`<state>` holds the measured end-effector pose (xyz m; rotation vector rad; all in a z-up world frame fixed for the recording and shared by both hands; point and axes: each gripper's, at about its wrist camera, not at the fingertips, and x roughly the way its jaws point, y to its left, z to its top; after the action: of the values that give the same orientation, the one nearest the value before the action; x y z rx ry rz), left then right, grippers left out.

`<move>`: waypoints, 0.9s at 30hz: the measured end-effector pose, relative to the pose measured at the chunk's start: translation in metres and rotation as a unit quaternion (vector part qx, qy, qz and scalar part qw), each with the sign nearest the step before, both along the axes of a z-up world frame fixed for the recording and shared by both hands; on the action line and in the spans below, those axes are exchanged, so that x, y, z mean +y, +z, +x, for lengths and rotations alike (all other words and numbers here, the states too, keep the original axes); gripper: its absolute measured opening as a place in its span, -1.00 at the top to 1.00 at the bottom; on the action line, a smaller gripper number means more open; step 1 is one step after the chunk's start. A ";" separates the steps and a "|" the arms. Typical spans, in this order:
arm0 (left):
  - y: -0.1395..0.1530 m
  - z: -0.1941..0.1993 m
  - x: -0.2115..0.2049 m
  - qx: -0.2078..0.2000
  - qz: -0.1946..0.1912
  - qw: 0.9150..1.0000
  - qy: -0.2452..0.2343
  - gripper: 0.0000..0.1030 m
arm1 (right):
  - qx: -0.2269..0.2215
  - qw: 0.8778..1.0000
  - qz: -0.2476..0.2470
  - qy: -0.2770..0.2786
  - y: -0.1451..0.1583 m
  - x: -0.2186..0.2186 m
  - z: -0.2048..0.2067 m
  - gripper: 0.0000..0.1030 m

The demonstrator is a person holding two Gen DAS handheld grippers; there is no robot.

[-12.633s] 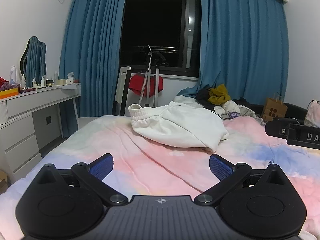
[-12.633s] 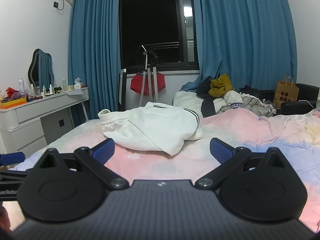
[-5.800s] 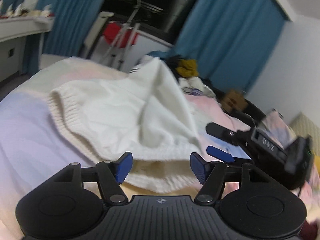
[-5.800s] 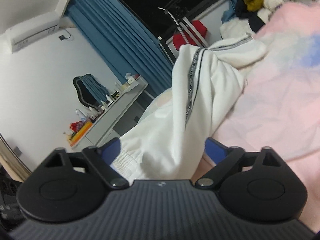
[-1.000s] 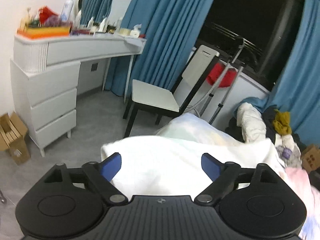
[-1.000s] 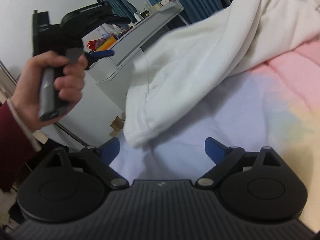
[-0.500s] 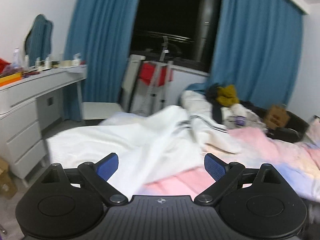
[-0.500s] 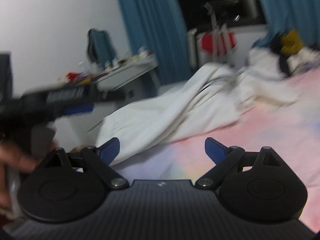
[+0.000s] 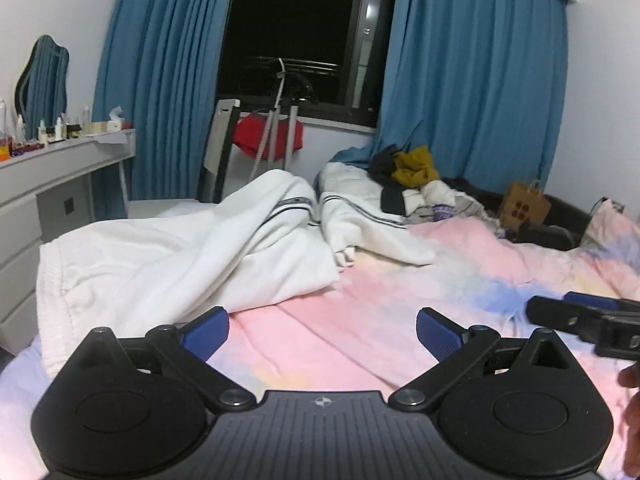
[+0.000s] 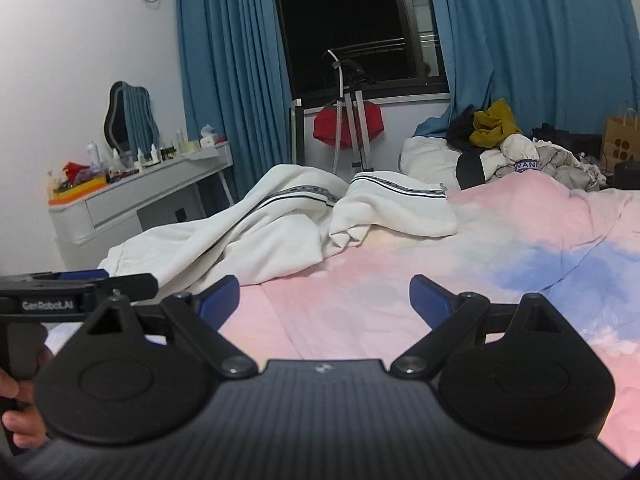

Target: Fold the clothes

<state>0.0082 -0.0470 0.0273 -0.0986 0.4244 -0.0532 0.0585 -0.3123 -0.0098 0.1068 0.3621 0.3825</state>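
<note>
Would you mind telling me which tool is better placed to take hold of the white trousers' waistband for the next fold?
Probably the left tool. The white trousers have their waistband just ahead and left of it. The right tool faces bare bedspread. Both are open, holding nothing.

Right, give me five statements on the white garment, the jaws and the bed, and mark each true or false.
1. The white garment lies spread on the bed. True.
2. The left gripper is clamped on the garment. False: its jaws are open and hold nothing.
3. The right gripper has open, empty jaws. True.
4. The garment is neatly folded into a square. False: it is rumpled and unfolded.
5. A mustard-yellow garment tops the pile by the curtain. True.
</note>
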 end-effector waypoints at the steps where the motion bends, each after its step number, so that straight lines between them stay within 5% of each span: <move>1: -0.003 0.001 0.001 0.001 -0.001 1.000 0.001 -0.96 | 0.000 1.000 0.001 -0.001 -0.002 -0.002 0.001 -0.81; 11: -0.036 0.019 0.014 0.056 0.011 0.998 -0.007 -0.85 | 0.031 0.999 0.014 -0.012 -0.009 -0.014 -0.005 -0.81; 18: -0.034 0.043 0.015 0.050 0.040 0.998 -0.014 -0.83 | 0.039 0.999 -0.007 -0.025 -0.009 -0.007 -0.009 -0.81; 21: -0.034 0.081 0.019 0.056 0.060 0.996 -0.027 -0.80 | 0.043 0.999 -0.006 -0.031 -0.010 -0.009 -0.006 -0.81; 23: -0.038 0.114 0.021 0.068 0.074 0.994 -0.035 -0.54 | 0.047 0.998 -0.008 -0.033 -0.013 -0.010 -0.003 -0.81; 27: -0.036 0.188 0.022 0.053 0.117 0.991 -0.035 -0.53 | 0.067 0.997 -0.013 -0.031 -0.028 -0.014 0.017 -0.81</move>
<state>0.1963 -0.0255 -0.0091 0.1450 0.5378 -0.0666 0.0751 -0.3260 -0.0382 0.1184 0.4939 0.3096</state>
